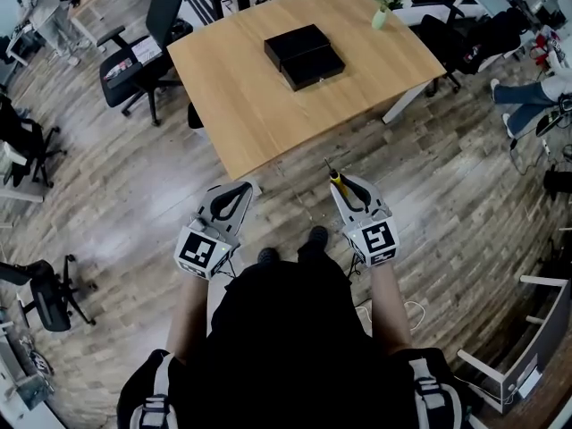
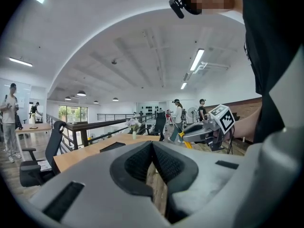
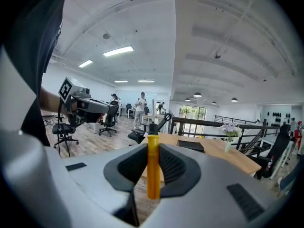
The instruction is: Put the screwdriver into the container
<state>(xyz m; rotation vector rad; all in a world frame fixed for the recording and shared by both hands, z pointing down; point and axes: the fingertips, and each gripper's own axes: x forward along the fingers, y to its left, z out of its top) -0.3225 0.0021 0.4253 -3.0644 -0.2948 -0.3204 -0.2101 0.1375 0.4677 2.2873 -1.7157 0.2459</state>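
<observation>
A black container (image 1: 304,56) with two compartments sits on the wooden table (image 1: 241,105), and shows as a flat dark box (image 3: 191,146) in the right gripper view. My right gripper (image 1: 342,184) is shut on the screwdriver (image 1: 335,179). Its yellow handle (image 3: 153,167) stands between the pads and the metal shaft points ahead toward the table. My left gripper (image 1: 243,188) is shut with nothing in it, and its pads (image 2: 148,161) meet at the tips. Both grippers hover over the floor just short of the table's near corner, well apart from the container.
A small vase of flowers (image 1: 381,12) stands at the table's far right corner. Black office chairs (image 1: 143,52) flank the table on the left, another (image 1: 465,38) on the right. A railing (image 3: 209,127) runs behind the table. People stand further off in the room.
</observation>
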